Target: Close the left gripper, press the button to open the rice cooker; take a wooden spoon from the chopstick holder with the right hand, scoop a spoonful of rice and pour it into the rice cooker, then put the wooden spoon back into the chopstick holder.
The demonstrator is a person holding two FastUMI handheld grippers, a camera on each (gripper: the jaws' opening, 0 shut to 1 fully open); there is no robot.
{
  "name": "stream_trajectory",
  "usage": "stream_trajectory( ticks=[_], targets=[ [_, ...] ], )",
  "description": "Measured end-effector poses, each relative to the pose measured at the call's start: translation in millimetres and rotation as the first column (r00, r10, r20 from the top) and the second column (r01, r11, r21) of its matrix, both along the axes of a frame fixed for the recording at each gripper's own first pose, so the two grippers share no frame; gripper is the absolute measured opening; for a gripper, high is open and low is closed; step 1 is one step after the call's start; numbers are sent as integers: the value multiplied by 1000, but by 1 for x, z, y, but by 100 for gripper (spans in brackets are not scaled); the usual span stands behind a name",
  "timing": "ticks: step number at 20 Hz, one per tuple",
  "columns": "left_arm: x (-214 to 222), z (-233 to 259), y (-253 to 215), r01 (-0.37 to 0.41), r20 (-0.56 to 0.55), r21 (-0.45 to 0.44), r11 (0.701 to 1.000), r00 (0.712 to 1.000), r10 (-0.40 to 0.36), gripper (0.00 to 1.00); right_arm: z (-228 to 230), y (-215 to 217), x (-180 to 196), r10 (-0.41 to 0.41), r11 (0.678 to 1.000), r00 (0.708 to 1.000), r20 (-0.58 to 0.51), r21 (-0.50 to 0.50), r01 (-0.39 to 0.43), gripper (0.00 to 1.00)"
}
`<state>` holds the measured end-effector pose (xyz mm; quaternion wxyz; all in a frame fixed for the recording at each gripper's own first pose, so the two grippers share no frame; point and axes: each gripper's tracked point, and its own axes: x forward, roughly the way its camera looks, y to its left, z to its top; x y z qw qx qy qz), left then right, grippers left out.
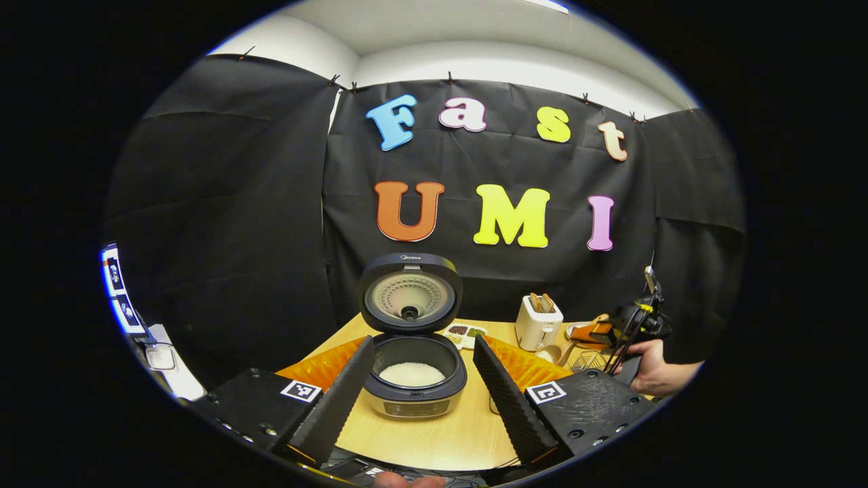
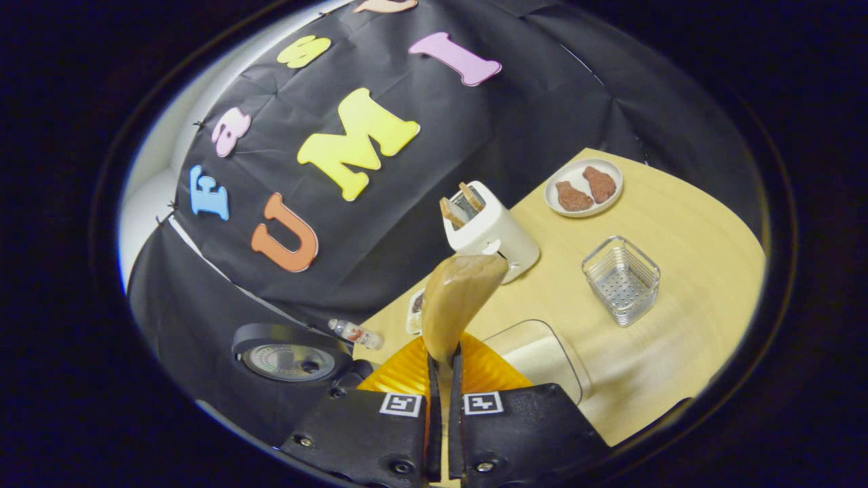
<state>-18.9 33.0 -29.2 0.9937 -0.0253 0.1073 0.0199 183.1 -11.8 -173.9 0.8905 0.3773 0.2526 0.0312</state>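
Right tool (image 2: 442,379) clamping wooden spoon (image 2: 456,298), bowl above fingertips

Wooden spoon (image 2: 456,298): handle hidden between the right gripper (image 2: 441,379) fingers; bowl faces away, contents cannot be told.

Black rice cooker (image 2: 291,356), right gripper view: lid alone visible, pot cut off behind the gripper body.

Clear plastic container (image 2: 542,356) right of the spoon: near side hidden by the gripper; contents blurred.

Small divided dish (image 1: 464,334) right of the cooker, left gripper view: contents too small to identify.

White toaster (image 1: 538,321) further right: objects past it partly hidden behind the far gripper (image 1: 627,325); that gripper's fingers are not discernible.
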Motion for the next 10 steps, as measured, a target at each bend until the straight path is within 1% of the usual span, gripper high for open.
stream_trajectory(
  ticks=[2, 5, 7, 10],
  targets=[
    [-5, 0, 6, -8, 7, -3, 1000, 1000, 8, 95, 24, 22, 1, 26, 999, 999, 27, 22, -27, 10],
    [-13, -1, 13, -16, 8, 0, 1000, 1000, 16, 94, 55, 69, 7, 98, 994, 993, 67, 37, -101, 9],
    [-19, -7, 21, -27, -9, 17, 1000, 1000, 27, 95, 69, 102, 13, 150, 988, 985, 88, 23, -153, 10],
    [-29, -13, 32, -52, -24, 35, 998, 998, 53, 94, 79, 158, 22, 236, 972, 966, 103, -12, -236, 10]
  ],
)
